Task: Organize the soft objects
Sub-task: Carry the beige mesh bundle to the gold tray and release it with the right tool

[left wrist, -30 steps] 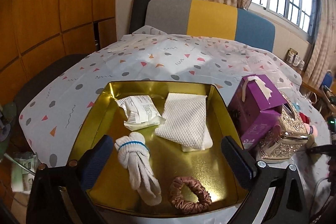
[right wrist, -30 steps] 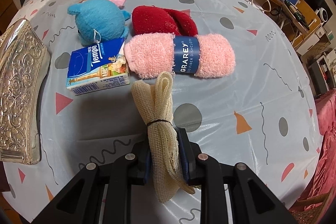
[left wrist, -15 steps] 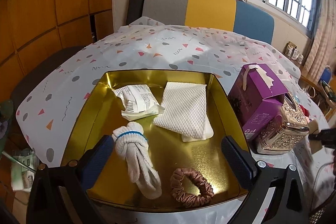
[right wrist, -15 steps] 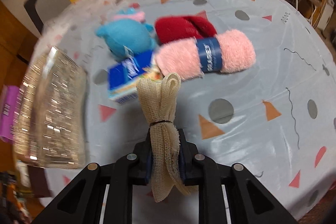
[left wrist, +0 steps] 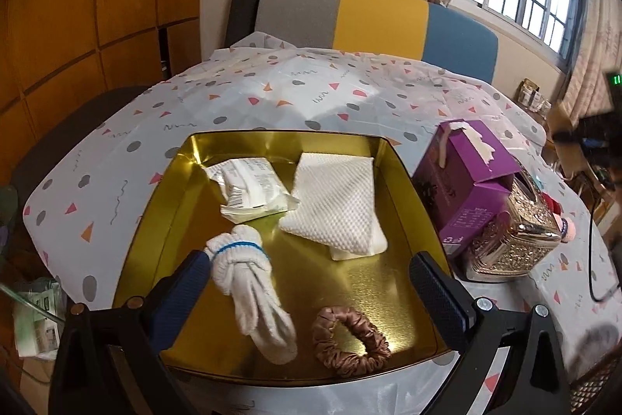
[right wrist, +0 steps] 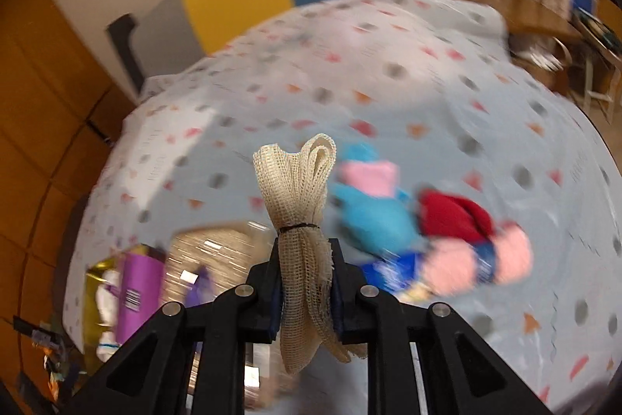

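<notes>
In the right wrist view my right gripper (right wrist: 305, 255) is shut on a beige mesh cloth bundle (right wrist: 297, 189) tied with a black band, held up above the table. Below it lie a blue plush toy (right wrist: 373, 216), a red cloth (right wrist: 455, 216), a pink rolled towel (right wrist: 474, 263) and a blue tissue pack (right wrist: 400, 271), all blurred. In the left wrist view my left gripper (left wrist: 309, 281) stands open over the gold tray (left wrist: 155, 205). The tray holds rolled white gloves (left wrist: 248, 279), a brown scrunchie (left wrist: 352, 341), a folded white cloth (left wrist: 336, 205) and a white packet (left wrist: 252, 189).
A purple box (left wrist: 462, 181) and an ornate silver tissue box (left wrist: 513, 236) stand right of the tray. The patterned tablecloth (left wrist: 311, 92) covers the table. A grey, yellow and blue chair back (left wrist: 381, 18) is behind it. A desk (right wrist: 505, 2) stands at the far right.
My right gripper has risen and tilted up with the mesh bundle in it, so the soft items on the table look farther off. The left gripper has stayed over the tray.
</notes>
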The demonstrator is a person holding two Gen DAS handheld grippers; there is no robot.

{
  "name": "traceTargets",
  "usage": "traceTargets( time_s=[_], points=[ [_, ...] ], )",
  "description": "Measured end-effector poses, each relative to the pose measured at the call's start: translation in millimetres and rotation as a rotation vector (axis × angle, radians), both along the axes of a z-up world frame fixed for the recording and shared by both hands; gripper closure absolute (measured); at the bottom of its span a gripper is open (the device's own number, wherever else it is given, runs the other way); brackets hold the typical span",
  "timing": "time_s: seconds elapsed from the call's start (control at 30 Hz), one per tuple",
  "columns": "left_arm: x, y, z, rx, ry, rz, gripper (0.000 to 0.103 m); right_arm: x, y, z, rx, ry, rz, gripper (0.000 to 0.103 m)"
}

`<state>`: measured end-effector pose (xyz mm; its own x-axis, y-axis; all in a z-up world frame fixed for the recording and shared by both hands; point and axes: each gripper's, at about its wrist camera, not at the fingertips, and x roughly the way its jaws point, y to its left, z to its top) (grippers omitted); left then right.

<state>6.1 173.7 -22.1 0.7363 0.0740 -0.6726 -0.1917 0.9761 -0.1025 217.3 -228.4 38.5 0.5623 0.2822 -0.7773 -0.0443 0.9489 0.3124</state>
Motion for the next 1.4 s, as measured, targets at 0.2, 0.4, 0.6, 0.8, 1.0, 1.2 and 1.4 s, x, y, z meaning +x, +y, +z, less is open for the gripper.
traceTargets(
  time_s=[0.2, 0.4, 0.6, 0.8, 1.0, 1.2, 1.4],
  points=[
    [-3.2, 20.3, 0.0, -0.01, 0.005, 0.055, 0.0, -6.6, 92.9, 33.8, 0.049, -0.113, 0.242, 0.085],
    [-5.8, 36.3, -2.5, 0.001, 0.018, 0.109, 0.0, -50.7, 180.4, 31.4, 0.078, -0.14, 0.518, 0.085],
    [-9.7, 47.2, 0.6, 0.025, 0.008, 0.176, 0.0, -96.3, 238.3, -12.7, 0.039, -0.038, 0.667, 0.085],
    [-13.0, 51.4, 2.6, 0.039, 0.004, 0.192, 0.0, -118.6, 264.0, -66.6, -0.06, 0.043, 0.695, 0.082],
    [-12.2, 52.3, -0.3, 0.046, 0.02, 0.19, 0.0, -121.2, 269.8, -87.4, -0.13, 0.045, 0.67, 0.079],
    [-12.2, 50.7, -1.1, 0.05, 0.025, 0.186, 0.0, -122.5, 269.5, -97.3, -0.177, 0.047, 0.651, 0.071],
    [-12.3, 51.6, -1.0, 0.047, 0.025, 0.185, 0.0, -126.7, 268.2, -94.8, -0.144, 0.047, 0.664, 0.059]
  ],
)
